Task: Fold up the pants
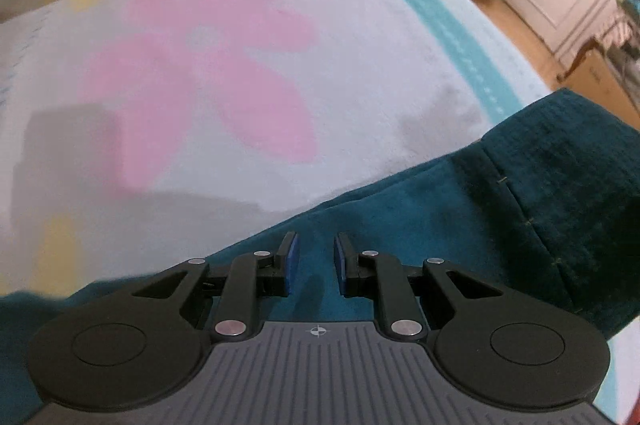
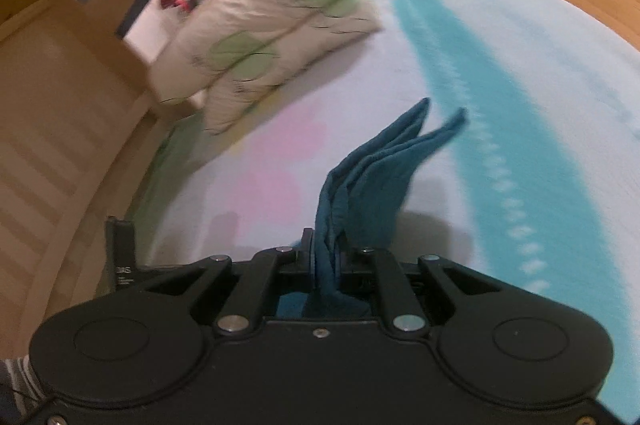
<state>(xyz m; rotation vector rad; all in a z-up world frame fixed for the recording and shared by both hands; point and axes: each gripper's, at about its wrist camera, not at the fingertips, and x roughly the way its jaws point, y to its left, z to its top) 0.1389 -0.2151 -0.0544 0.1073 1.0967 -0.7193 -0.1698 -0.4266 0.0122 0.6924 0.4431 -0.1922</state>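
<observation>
The teal pants lie on the bed, spread under and to the right of my left gripper. The left gripper is open, its blue pads apart, hovering just over the fabric near its upper edge. In the right wrist view, my right gripper is shut on a bunched part of the teal pants. The cloth sticks up and forward from the jaws in two pointed folds, lifted above the bed.
The bed sheet is pale with a pink flower print and a turquoise stripe near its right edge. A cream pillow with green spots lies at the head. A wooden headboard is at left. Wooden floor and furniture lie beyond the bed.
</observation>
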